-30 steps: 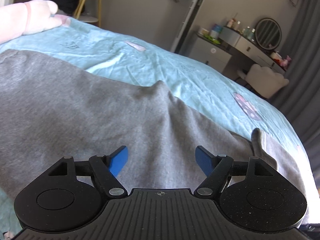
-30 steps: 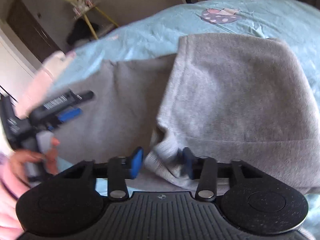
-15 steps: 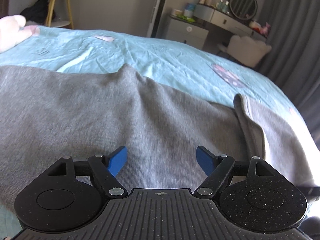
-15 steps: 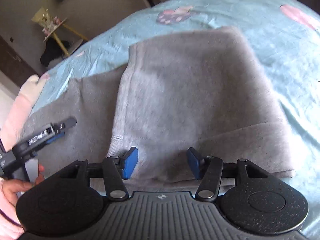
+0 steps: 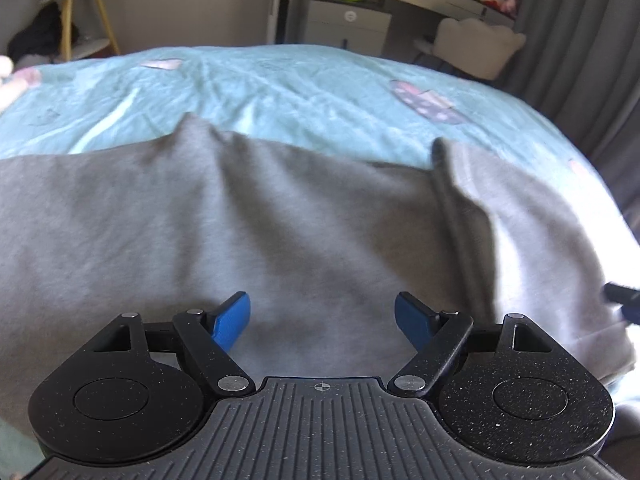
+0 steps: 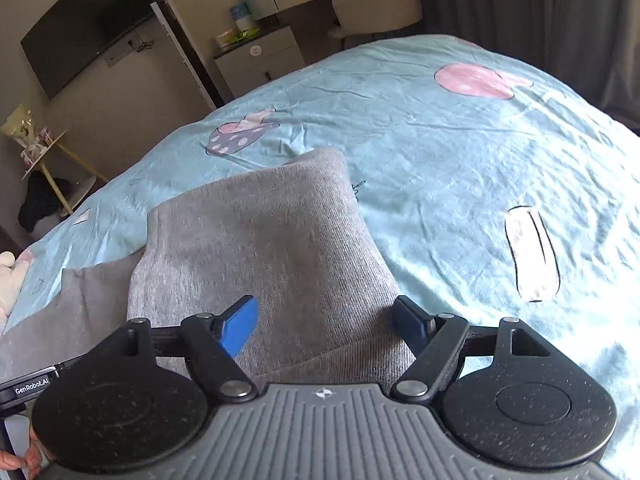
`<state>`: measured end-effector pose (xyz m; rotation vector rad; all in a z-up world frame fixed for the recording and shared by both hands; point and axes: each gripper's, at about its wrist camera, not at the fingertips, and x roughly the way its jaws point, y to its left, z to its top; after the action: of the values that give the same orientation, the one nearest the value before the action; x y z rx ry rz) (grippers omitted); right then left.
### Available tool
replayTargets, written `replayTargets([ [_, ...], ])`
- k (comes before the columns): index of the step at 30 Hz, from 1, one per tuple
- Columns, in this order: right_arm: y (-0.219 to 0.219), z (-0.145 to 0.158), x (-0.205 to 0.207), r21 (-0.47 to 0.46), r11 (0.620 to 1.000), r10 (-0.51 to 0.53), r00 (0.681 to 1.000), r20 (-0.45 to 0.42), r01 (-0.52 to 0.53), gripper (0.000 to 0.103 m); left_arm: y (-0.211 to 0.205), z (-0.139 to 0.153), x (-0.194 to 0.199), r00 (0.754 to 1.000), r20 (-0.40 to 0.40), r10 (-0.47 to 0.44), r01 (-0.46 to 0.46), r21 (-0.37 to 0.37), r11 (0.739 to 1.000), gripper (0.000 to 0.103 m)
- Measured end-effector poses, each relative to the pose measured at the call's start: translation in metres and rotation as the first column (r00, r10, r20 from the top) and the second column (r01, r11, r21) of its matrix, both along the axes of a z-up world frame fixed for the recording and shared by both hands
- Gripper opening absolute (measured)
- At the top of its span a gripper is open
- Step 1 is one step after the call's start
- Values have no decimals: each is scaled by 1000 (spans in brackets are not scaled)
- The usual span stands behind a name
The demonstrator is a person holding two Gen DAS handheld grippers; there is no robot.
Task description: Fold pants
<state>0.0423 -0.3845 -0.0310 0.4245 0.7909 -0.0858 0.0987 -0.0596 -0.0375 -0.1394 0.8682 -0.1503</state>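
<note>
The gray pants (image 5: pixel 248 216) lay spread across the bed (image 5: pixel 304 88), over its light blue sheet printed with pink and purple cartoon shapes. In the left wrist view the cloth ran from the left edge to the right, with a raised crease near the far edge and one end folded back over the rest on the right. The left gripper (image 5: pixel 322 318) hovered over the middle of the cloth, its blue pads wide apart and nothing pinched between them. In the right wrist view the folded end of the pants (image 6: pixel 260 248) sat as a doubled layer, its ribbed band nearest the camera. The right gripper (image 6: pixel 326 326) stood above that band with its jaws opening, cloth lying below the gap but not pressed by the pads. A hand (image 6: pixel 28 460) showed at the lower left corner there. A dresser (image 6: pixel 260 56) and a chair (image 6: pixel 376 4) stood beyond the bed.
</note>
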Motion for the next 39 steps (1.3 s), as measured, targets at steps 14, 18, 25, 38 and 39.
replayTargets([
  [14, -3, -8, 1, 51, 999, -19, 1000, -5, 19, 77, -48, -21, 74, 967, -240, -83, -4, -341, 940, 77],
  [18, -5, -10, 1, 69, 997, -20, 1000, 0, 20, 79, -52, -36, 82, 935, -313, -165, -27, -527, 849, 68],
  [25, -6, -10, -1, 85, 996, -23, 1000, 14, 22, 79, -29, -63, 81, 918, -375, -126, -153, -631, 761, 18],
  [38, -3, 5, -16, 108, 994, 7, 994, 109, -19, 86, 44, 1, 40, 981, -194, -28, -53, -403, 914, 19],
  [39, -1, 5, -14, 107, 994, 12, 995, 100, -23, 86, 52, -1, 36, 980, -200, -17, -65, -398, 915, 20],
])
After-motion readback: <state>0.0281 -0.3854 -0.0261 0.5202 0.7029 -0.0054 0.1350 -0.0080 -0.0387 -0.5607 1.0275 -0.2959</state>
